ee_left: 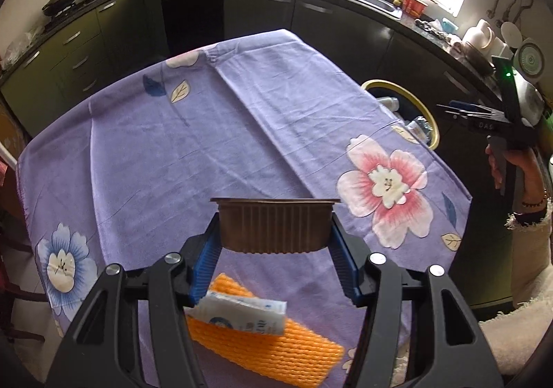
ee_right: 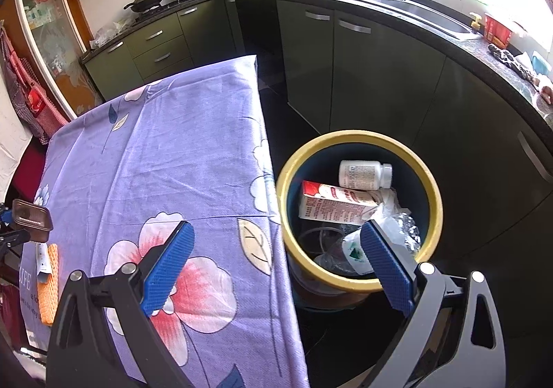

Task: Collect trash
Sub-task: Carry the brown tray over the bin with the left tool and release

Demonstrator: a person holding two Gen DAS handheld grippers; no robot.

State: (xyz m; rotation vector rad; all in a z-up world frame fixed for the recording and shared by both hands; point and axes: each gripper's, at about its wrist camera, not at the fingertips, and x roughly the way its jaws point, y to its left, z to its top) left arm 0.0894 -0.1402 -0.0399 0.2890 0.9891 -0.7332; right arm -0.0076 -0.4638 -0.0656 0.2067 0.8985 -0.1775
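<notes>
1. Left wrist view: the left gripper (ee_left: 276,232) has its blue pads clamped on the two ends of a brown ribbed plastic tub (ee_left: 275,223), held clear above the purple floral tablecloth (ee_left: 172,153). Under it lie an orange foam net (ee_left: 273,339) and a white packet (ee_left: 242,313).
2. Right wrist view: the right gripper (ee_right: 276,267) stands wide open and empty, beside the yellow-rimmed bin (ee_right: 359,140), which holds a white bottle (ee_right: 364,174) and a carton (ee_right: 331,204).

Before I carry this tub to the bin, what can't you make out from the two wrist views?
- Brown tub: inside hidden by its own wall in the left wrist view; small in the right.
- White packet: one end behind the left gripper.
- Bin: bottom covered by trash, near rim behind the right gripper.
</notes>
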